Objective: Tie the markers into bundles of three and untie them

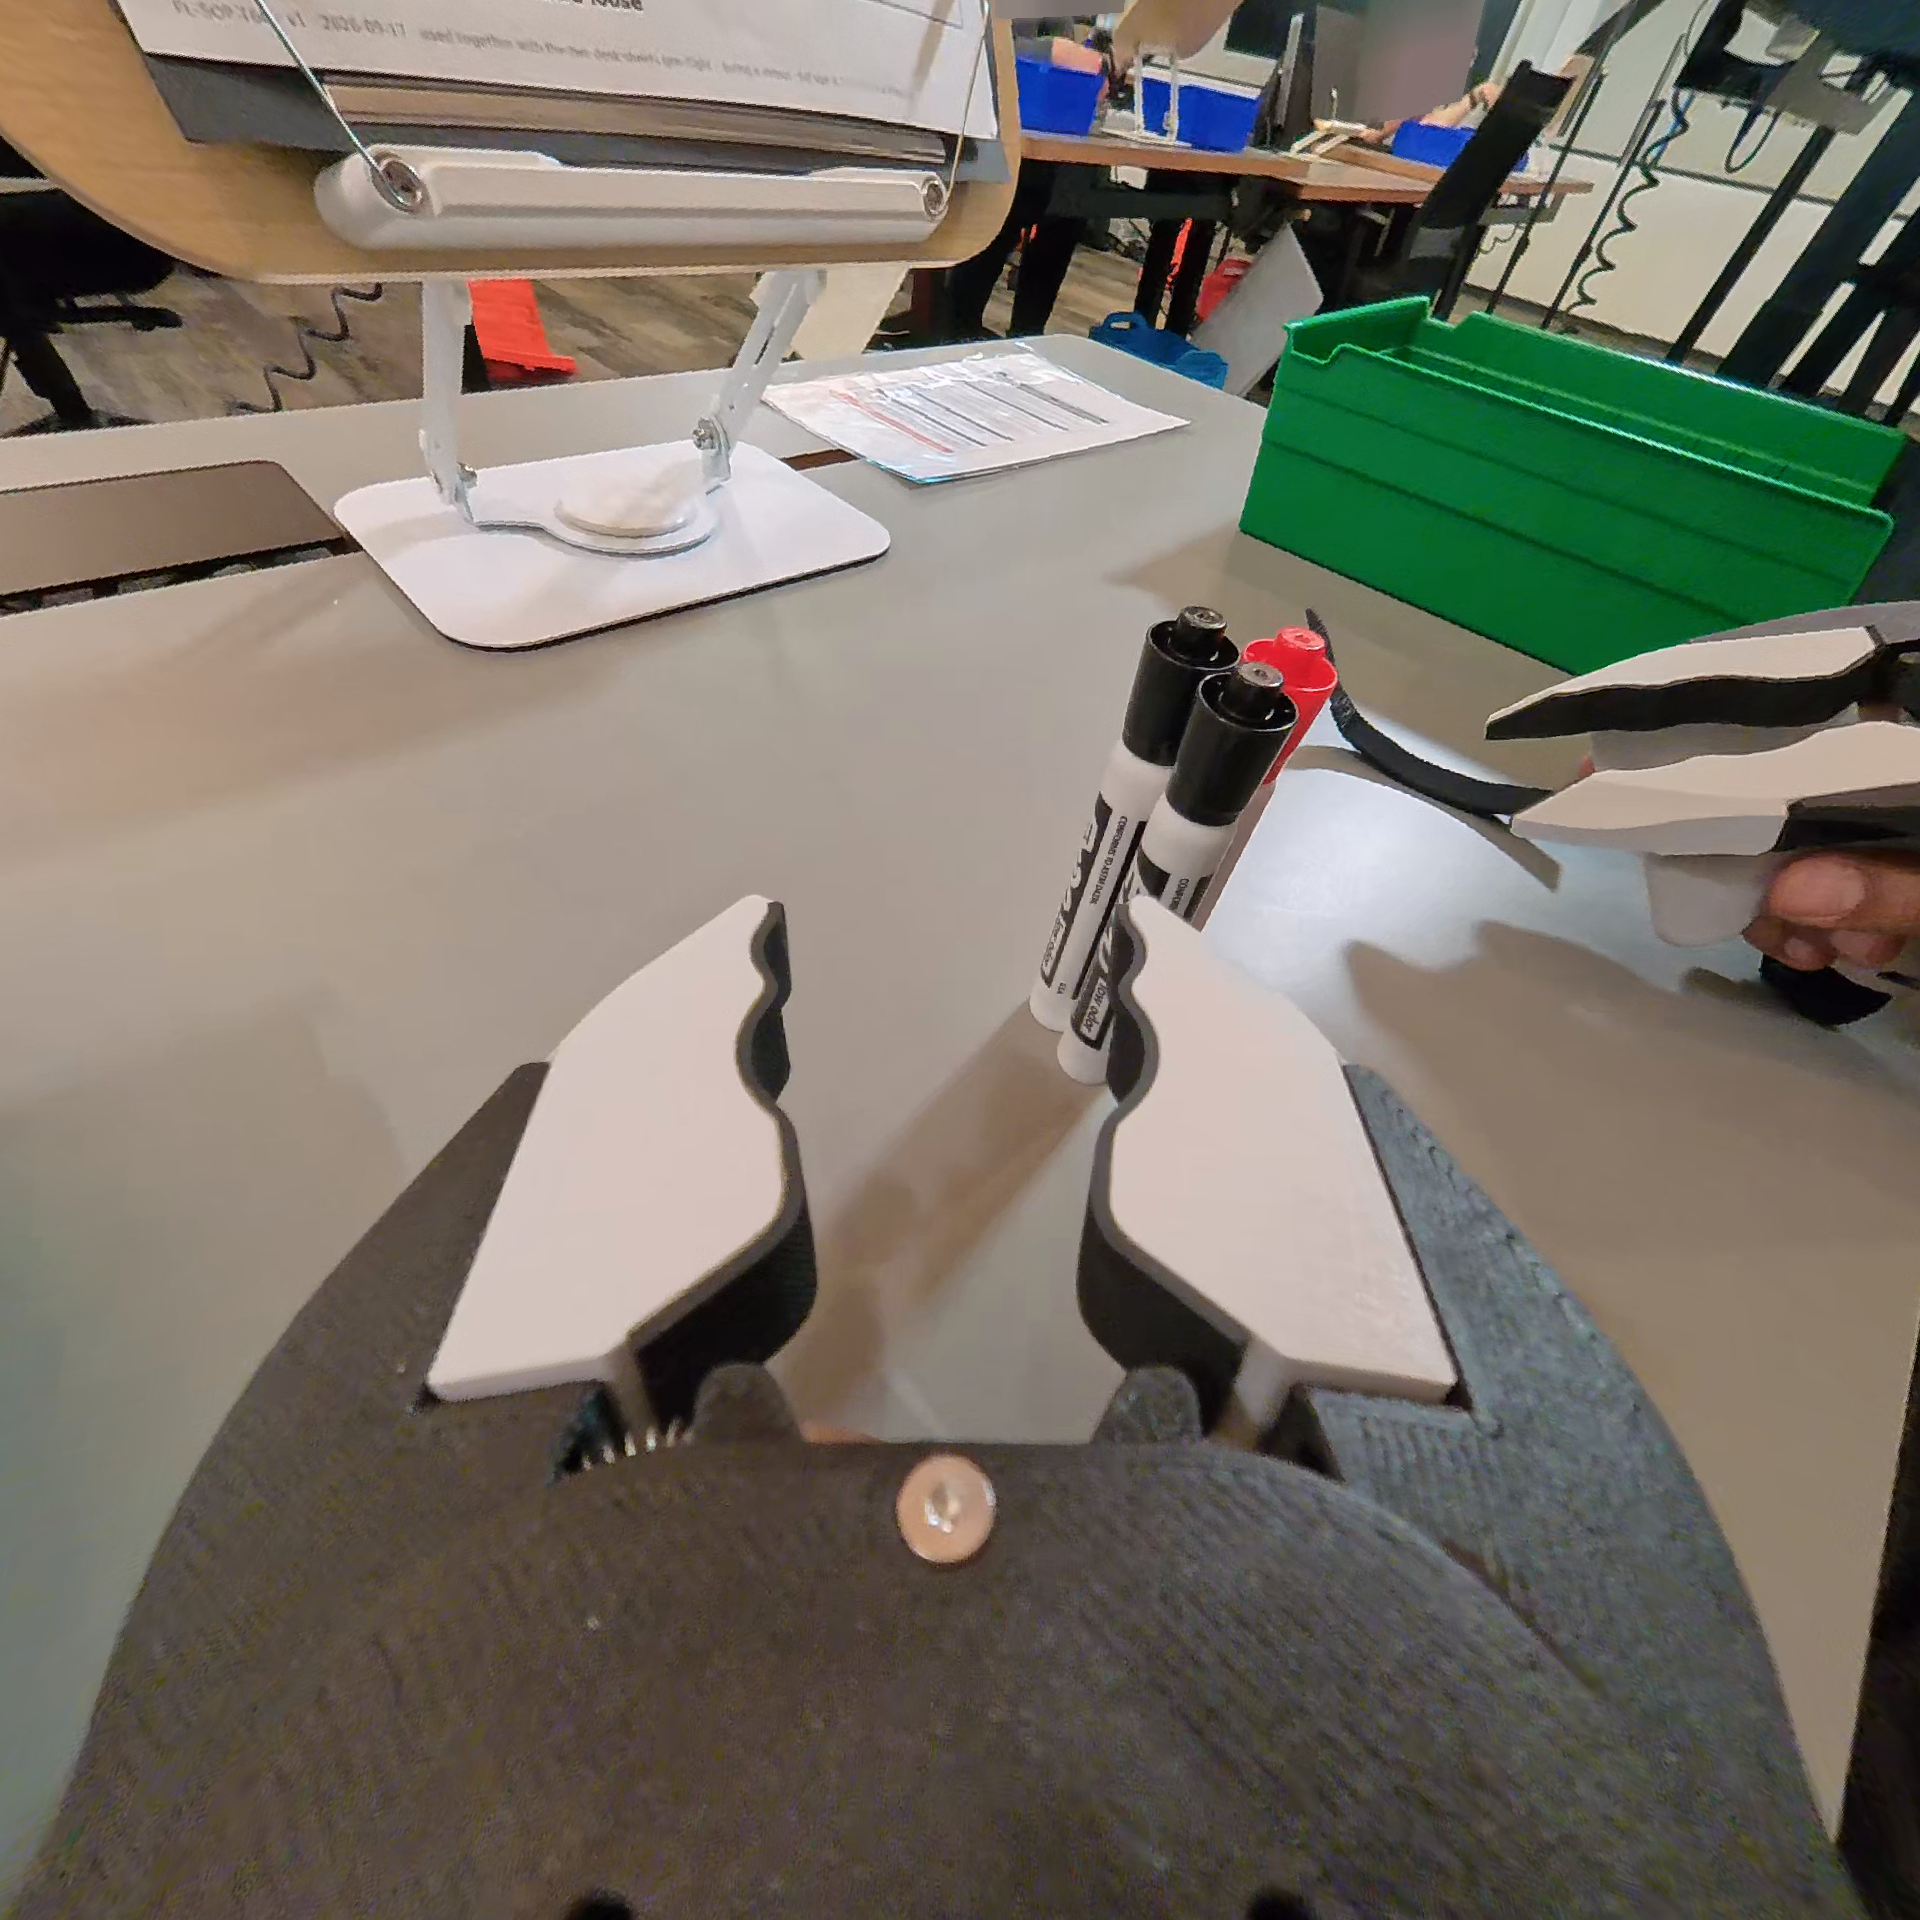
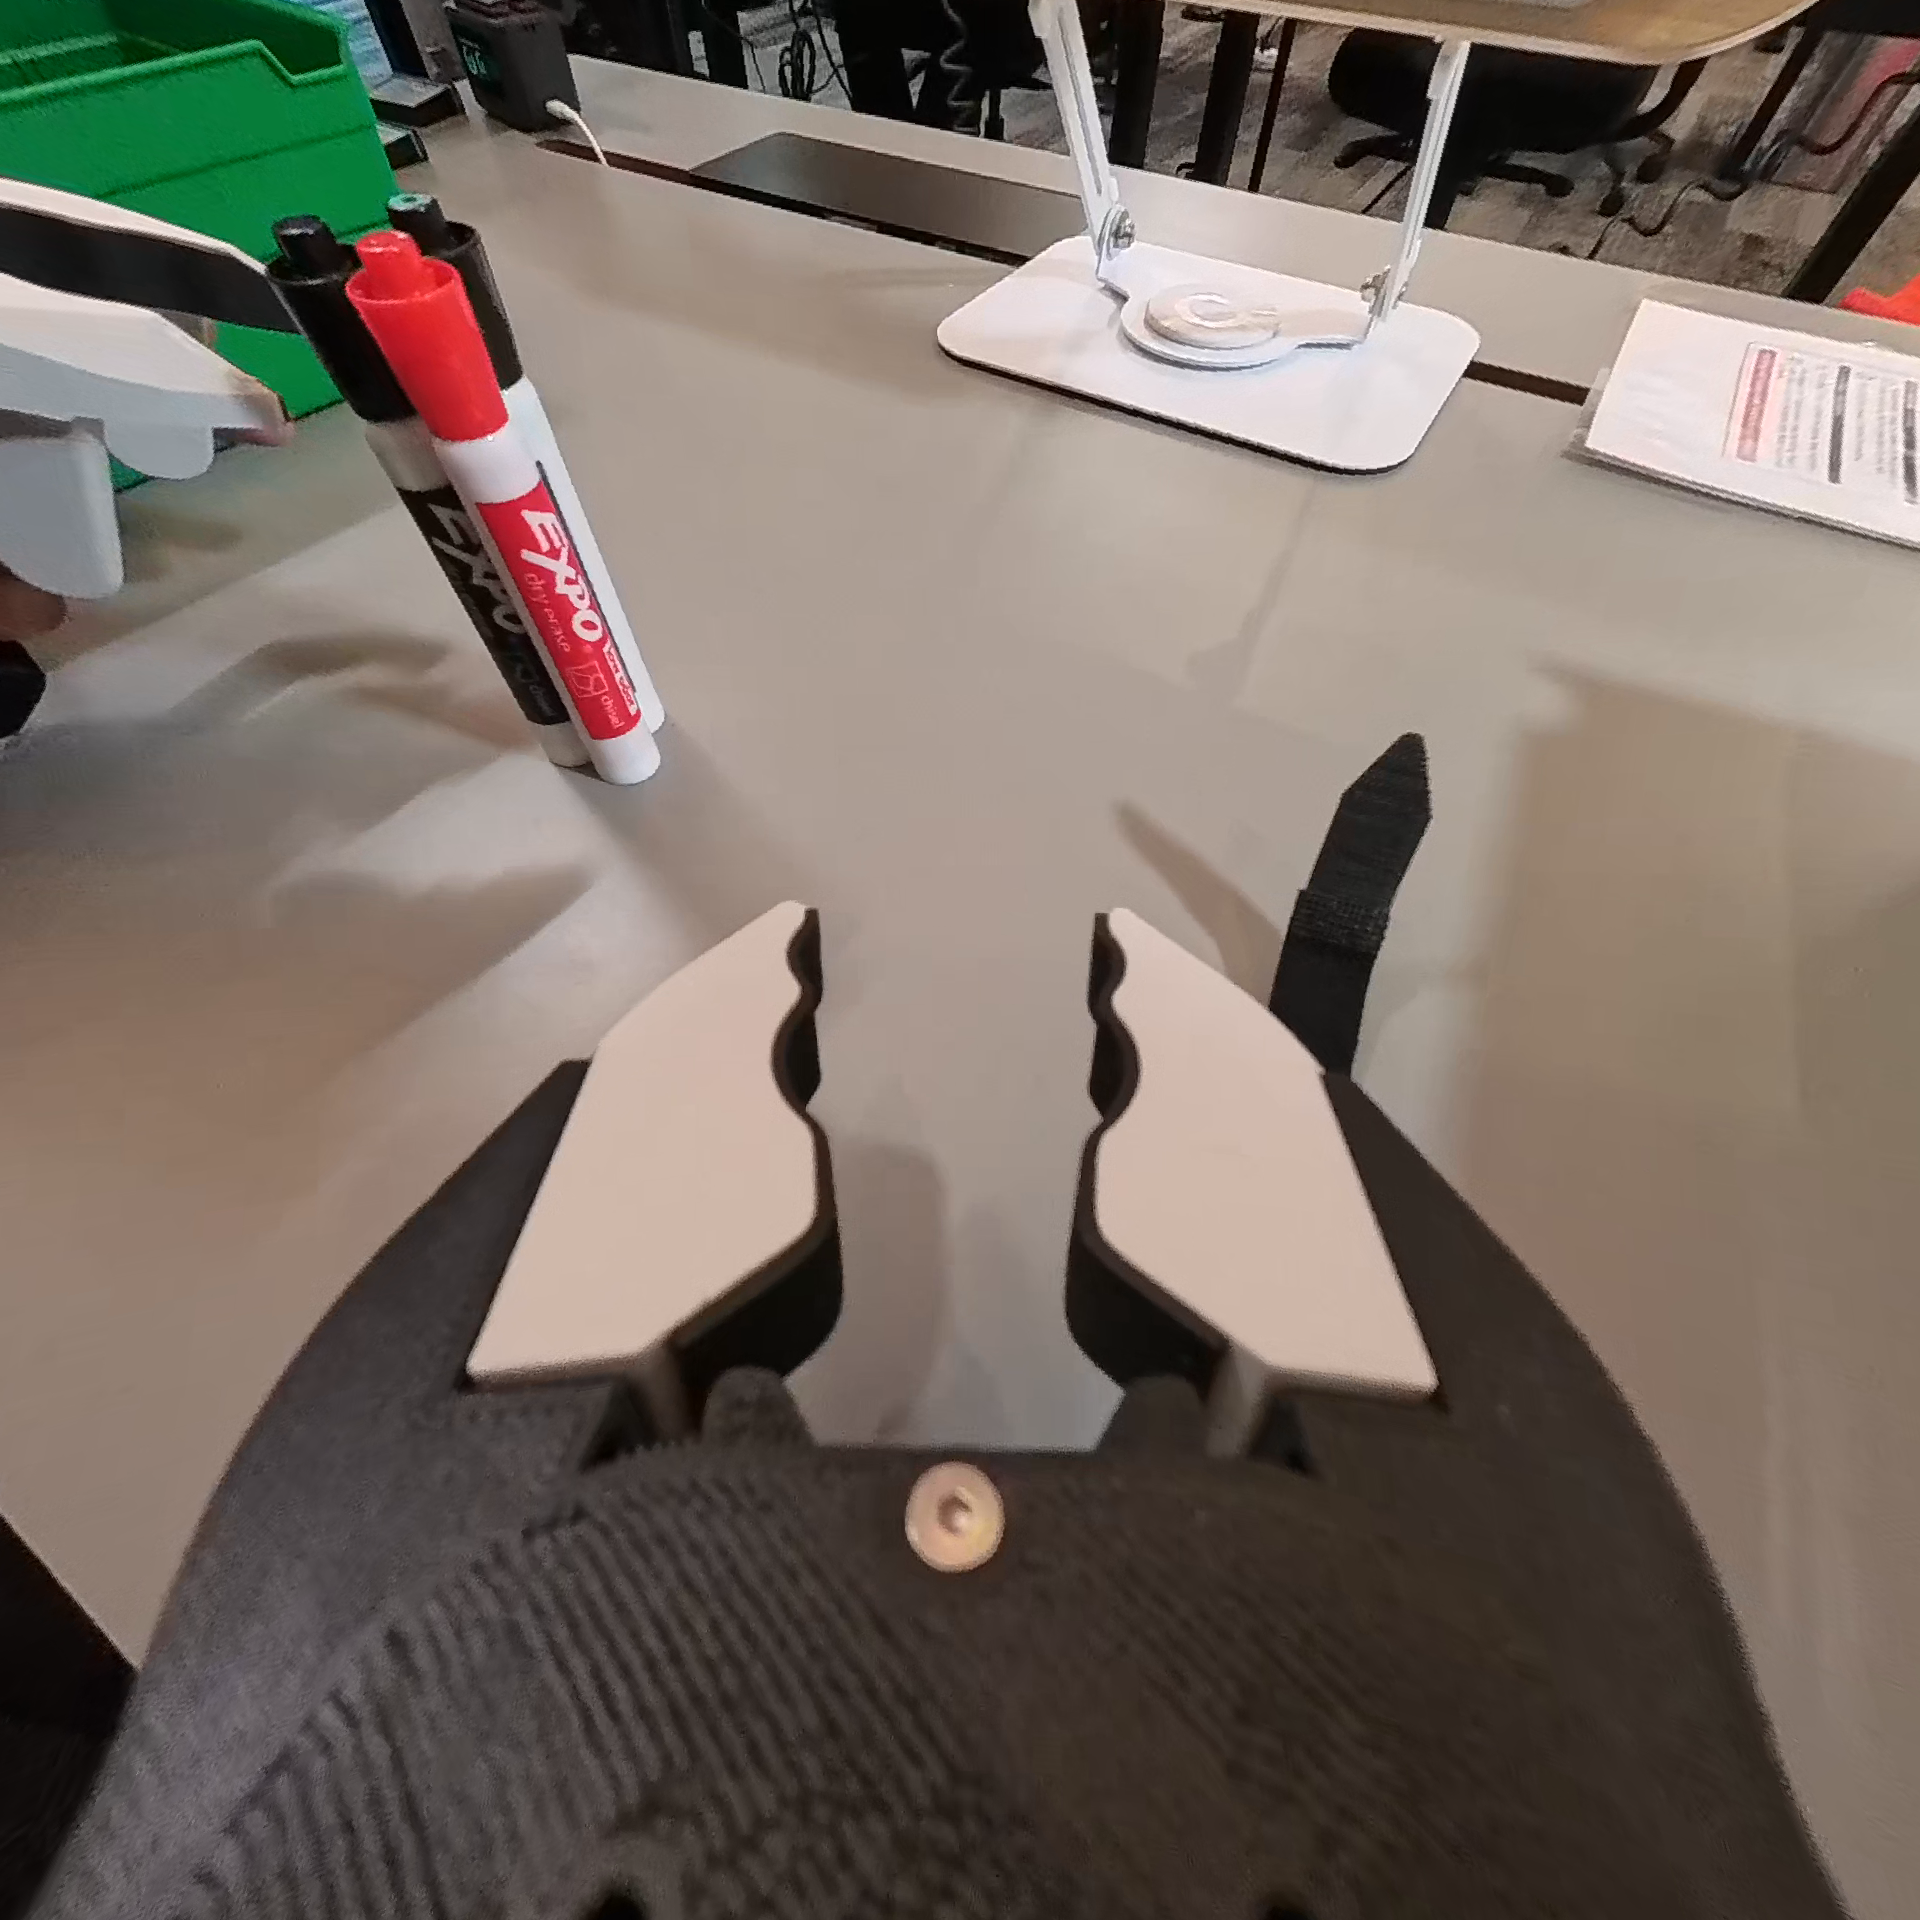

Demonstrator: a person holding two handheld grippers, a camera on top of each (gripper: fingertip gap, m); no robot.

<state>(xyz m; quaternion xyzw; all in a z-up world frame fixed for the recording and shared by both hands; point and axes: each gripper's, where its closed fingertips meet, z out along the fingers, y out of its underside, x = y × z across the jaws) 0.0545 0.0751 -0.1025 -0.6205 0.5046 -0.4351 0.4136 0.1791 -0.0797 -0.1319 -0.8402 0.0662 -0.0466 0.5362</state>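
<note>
Markers [image 2: 499, 499]: three, standing on end in a tight cluster on the grey tabletop [image 1: 520, 831], touching each other and leaning slightly. Round white plastic barrels with glossy tapered caps, two black and one red. The red-capped one carries a red wrap label with white print, the blacks have black labels (brand text is legible, not repeating it). No band shows around them.

Left claw [image 1: 951, 914]: spread, nothing between the fingers. White flat plates over wavy black pads, on a ribbed black 3D-printed body. Its right fingertip overlaps the marker bases in the left wrist view; can't tell if it touches.

Right claw [image 2: 951, 920]: also spread and empty. A black woven hook-and-loop strap [image 2: 1345, 904] with a pointed tip stands up just outside its right finger. From the left wrist view the strap curves from behind the caps toward that claw, a hand [image 1: 1839, 914] on its grip.

Further back on the tabletop:
- white metal document stand [image 1: 613, 540] on a rounded base plate
- printed sheet in a clear sleeve [image 1: 966, 416]
- green plastic bin [image 1: 1558, 499]
</note>
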